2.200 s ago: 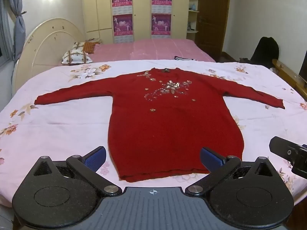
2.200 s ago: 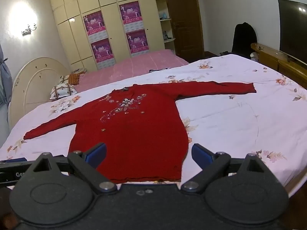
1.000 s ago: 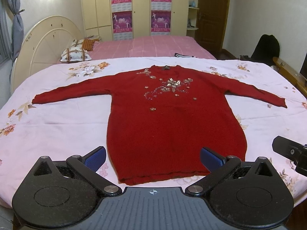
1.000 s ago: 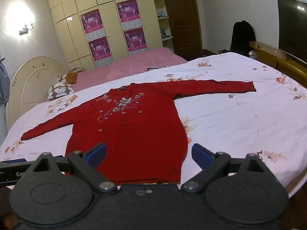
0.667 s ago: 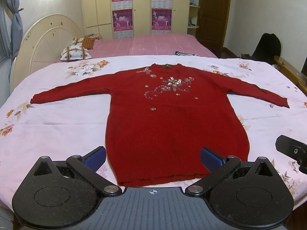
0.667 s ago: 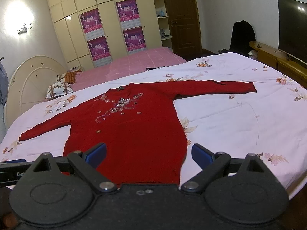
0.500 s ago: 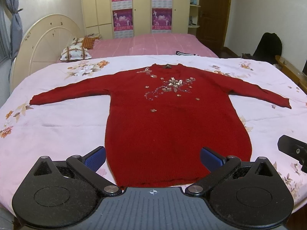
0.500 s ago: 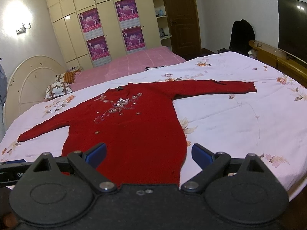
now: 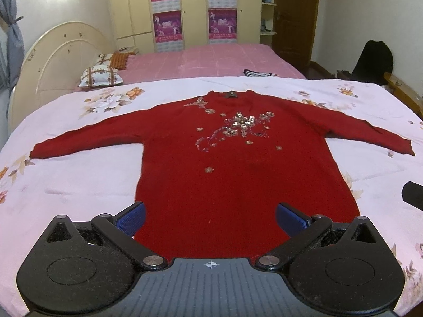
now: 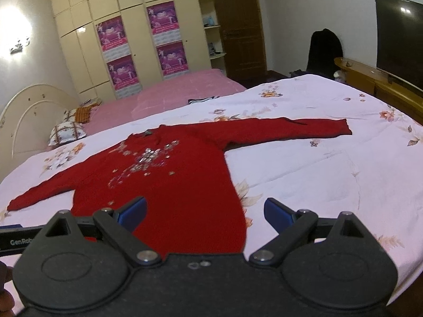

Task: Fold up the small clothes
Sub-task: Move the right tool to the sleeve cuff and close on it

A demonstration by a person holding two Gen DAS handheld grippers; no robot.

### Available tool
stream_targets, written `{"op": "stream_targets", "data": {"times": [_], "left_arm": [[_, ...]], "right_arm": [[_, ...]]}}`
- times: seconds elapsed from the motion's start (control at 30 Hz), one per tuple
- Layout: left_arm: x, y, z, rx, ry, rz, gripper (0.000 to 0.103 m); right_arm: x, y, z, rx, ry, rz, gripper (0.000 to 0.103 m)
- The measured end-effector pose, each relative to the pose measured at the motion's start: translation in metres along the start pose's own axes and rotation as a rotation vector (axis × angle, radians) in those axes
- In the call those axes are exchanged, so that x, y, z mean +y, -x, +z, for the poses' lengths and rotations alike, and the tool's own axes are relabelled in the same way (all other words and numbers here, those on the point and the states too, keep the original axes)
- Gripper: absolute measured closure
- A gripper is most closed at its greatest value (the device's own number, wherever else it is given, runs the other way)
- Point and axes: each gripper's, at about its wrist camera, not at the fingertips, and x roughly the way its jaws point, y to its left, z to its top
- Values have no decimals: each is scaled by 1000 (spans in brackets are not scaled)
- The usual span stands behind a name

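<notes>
**Both tongs spread over the hem of a flat red sweater**

Left tongs (image 9: 210,215): fingers set wide apart, gripping nothing, with ribbed blue pads (image 9: 130,218) on black linkages. Between them lies the lower body of the red sweater (image 9: 238,174), whose hem is hidden behind the grooved grey housing.

Right tongs (image 10: 205,212): likewise spread and empty, with the same blue pads (image 10: 277,215). They hang over the sweater's (image 10: 185,185) right lower side, so that one pad lies over red knit and the other over bare bedspread.

The sweater is a matte, finely napped knit, long in the body. It lies flat and face up on the bed, with both sleeves stretched straight out to the sides and the collar on the far side. A spray of pale sequin flowers (image 9: 240,126) crosses the chest. The bedspread (image 9: 79,174) is smooth pale pink cloth printed with scattered blossoms.

The left wrist view is nearly square-on and shows both cuffs, a checked pillow (image 9: 101,76), and a curved cream headboard (image 9: 60,60). A black piece of the other tool juts in at its right edge. The right wrist view is oblique and slightly blurred. It alone shows a dark television (image 10: 399,39) on a wooden ledge and a fingertip at the lower left corner. Both views take in a second pink bed (image 10: 169,92), cream wardrobes with purple posters (image 10: 116,39), and a brown door (image 10: 238,23).
</notes>
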Motion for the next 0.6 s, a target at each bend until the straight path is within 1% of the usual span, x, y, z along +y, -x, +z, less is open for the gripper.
{"op": "stream_targets", "data": {"times": [0.17, 0.27, 0.37, 0.43, 0.5, 0.6], "left_arm": [[-13, -31, 20, 9, -7, -8, 0], [-21, -53, 31, 33, -3, -16, 0], [-30, -76, 46, 25, -19, -11, 0], [-36, -92, 53, 38, -20, -21, 0], [-42, -107, 63, 34, -32, -10, 0], [-54, -133, 73, 60, -31, -15, 0]], "right_arm": [[-14, -30, 13, 13, -41, -16, 8], [-20, -51, 21, 22, -43, -34, 8], [-28, -71, 28, 27, -49, -53, 8], [-35, -86, 34, 31, -66, -65, 8], [-43, -102, 41, 38, -88, -76, 8], [-54, -124, 50, 41, -102, -91, 10]]}}
